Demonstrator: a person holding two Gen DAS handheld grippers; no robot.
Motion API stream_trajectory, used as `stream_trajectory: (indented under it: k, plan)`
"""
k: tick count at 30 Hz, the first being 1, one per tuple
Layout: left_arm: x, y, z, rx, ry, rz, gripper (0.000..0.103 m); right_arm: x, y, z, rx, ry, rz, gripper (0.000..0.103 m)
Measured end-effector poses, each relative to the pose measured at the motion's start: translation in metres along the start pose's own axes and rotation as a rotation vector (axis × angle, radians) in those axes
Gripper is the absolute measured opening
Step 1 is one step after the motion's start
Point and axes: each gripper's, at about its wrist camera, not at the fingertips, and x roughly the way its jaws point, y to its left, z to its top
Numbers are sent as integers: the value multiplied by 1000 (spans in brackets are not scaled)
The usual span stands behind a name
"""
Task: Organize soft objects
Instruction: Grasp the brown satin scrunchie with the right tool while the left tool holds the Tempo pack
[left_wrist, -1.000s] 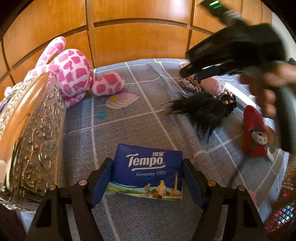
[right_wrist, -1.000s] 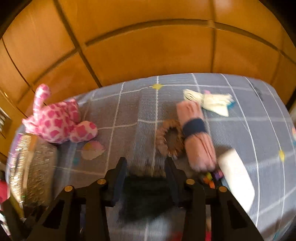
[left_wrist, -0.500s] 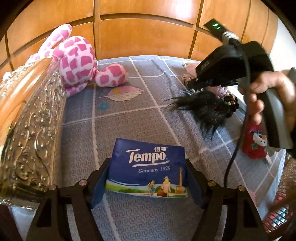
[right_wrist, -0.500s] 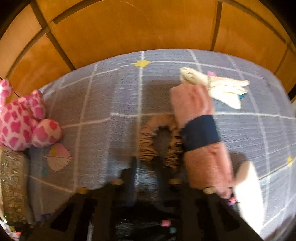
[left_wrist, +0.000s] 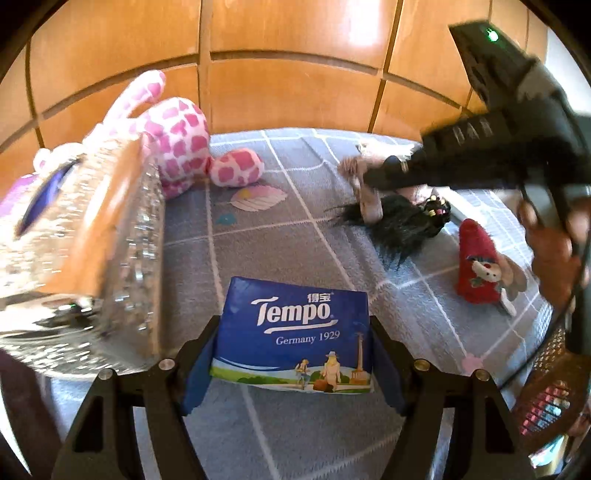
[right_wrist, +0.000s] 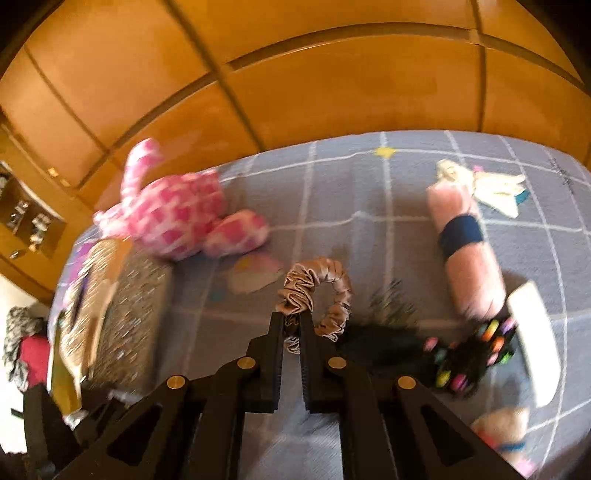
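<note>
The right gripper (right_wrist: 291, 321) pinches a satin scrunchie (right_wrist: 317, 291) by one thin fold, which may slip free, while the left gripper (left_wrist: 291, 354) clamps a tissue pack (left_wrist: 291, 336).

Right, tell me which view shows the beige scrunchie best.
The right wrist view. The beige scrunchie sits near the centre of the picture, pinched at its near edge by the right gripper, its ruffled ring plain to see. In the left wrist view it shows only as a pale blurred scrap partly hidden behind the right gripper.
</note>
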Motion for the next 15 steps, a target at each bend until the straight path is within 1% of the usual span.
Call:
stream_trajectory:
  k: [2, 8, 10, 12, 14, 15]
  plan:
    - [-13, 0, -2, 5, -20, -4, 74, -1, 9, -12, -18, 24, 14, 7]
    - [-36, -2, -7, 12, -58, -15, 74, 19, 16, -51, -71, 155, -77, 7]
    - [-44, -1, -7, 7, -73, -22, 74, 30, 12, -64, -62, 193, -100, 7]
    - [-53, -1, -8, 5, -92, -25, 74, 37, 7, -74, -39, 199, -108, 6]
    - [-63, 2, -7, -4, -112, -28, 74, 34, 12, -71, -52, 176, -112, 7]
    - [-67, 3, -7, -8, -122, -28, 74, 36, 12, -72, -57, 181, -118, 7]
